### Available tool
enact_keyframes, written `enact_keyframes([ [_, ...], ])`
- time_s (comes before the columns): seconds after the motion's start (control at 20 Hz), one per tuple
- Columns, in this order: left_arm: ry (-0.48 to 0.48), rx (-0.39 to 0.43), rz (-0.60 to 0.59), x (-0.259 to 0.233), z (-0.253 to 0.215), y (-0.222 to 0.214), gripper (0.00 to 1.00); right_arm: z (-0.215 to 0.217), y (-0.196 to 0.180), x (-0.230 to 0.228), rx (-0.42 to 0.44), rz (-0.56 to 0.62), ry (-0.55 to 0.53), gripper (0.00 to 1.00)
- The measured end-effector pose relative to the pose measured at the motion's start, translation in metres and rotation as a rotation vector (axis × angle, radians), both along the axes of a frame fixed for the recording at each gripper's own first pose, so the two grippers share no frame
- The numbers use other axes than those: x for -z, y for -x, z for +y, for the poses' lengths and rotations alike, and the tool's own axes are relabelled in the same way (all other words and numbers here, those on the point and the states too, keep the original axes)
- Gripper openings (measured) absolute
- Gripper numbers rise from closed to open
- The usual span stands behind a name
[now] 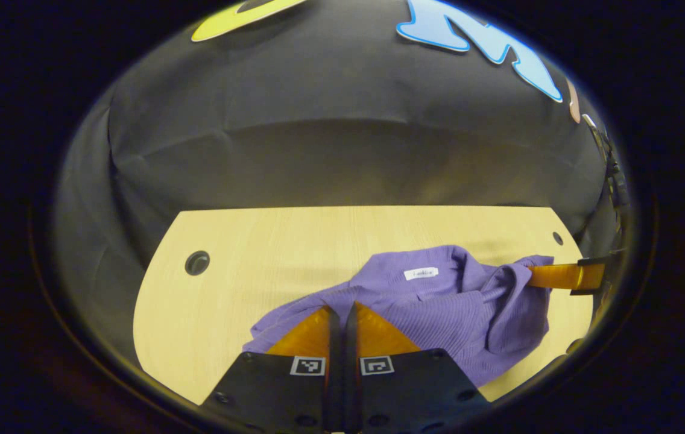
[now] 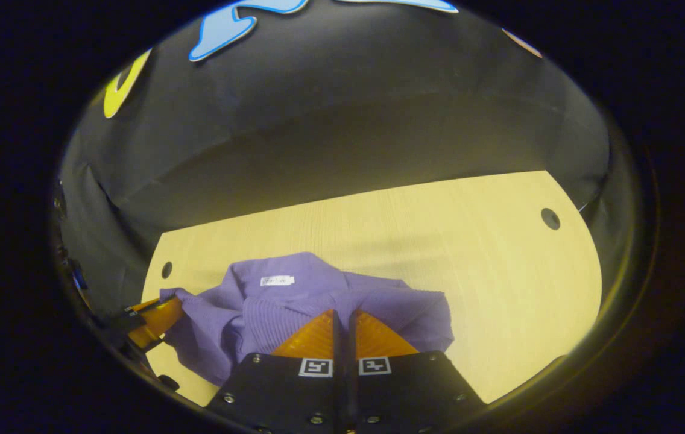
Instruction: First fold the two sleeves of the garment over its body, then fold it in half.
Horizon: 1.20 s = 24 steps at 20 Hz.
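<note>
A purple knit garment (image 1: 439, 301) lies crumpled on the light wooden table (image 1: 270, 253), its white neck label (image 1: 421, 273) facing up. My left gripper (image 1: 342, 308) is shut, its tips pinching a fold of the cloth at the garment's near edge. The right gripper (image 1: 550, 276) reaches in from the right and holds a bunched corner of the cloth lifted off the table. In the right gripper view, the garment (image 2: 294, 301) sits below and left of centre. My right gripper (image 2: 342, 313) is shut on its near edge. The left gripper (image 2: 164, 313) grips a raised corner at far left.
The table has round cable holes (image 1: 197, 263) near its far corners (image 2: 550, 218). Bare wood stretches to the left of the garment in the left gripper view and to the right (image 2: 499, 271) in the right gripper view. The black booth wall (image 1: 342, 150) stands right behind the table's far edge.
</note>
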<state>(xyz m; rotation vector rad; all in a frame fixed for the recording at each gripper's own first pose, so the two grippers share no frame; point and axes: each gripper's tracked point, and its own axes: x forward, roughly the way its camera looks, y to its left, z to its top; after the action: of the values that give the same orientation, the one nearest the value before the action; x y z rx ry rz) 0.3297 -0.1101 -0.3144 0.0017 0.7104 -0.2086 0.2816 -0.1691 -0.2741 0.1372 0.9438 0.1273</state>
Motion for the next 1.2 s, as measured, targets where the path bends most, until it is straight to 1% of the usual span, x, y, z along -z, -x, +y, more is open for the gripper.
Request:
enact_keyframes([
  [0.2, -0.03, 0.018, -0.001, 0.017, -0.006, -0.024, 0.07, 0.0, -0.023, 0.017, 0.019, 0.002, -0.005, 0.01],
  [0.4, -0.032, 0.014, 0.019, 0.039, -0.007, -0.037, 0.07, 0.001, -0.033, 0.038, 0.023, 0.017, 0.001, 0.01],
  [0.75, -0.016, -0.016, 0.072, 0.071, -0.004, -0.038, 0.07, 0.003, -0.033, 0.065, 0.007, 0.047, 0.015, 0.01],
  [0.95, 0.002, -0.038, 0.072, 0.073, -0.002, -0.038, 0.07, 0.003, -0.031, 0.07, 0.002, 0.053, 0.016, 0.01],
  [1.05, 0.005, -0.045, 0.072, 0.073, -0.002, -0.037, 0.07, 0.004, -0.03, 0.07, 0.013, 0.059, 0.0, 0.02],
  [1.2, -0.014, -0.05, 0.077, 0.073, -0.001, -0.036, 0.07, 0.002, -0.031, 0.069, 0.033, 0.06, -0.029, 0.03],
])
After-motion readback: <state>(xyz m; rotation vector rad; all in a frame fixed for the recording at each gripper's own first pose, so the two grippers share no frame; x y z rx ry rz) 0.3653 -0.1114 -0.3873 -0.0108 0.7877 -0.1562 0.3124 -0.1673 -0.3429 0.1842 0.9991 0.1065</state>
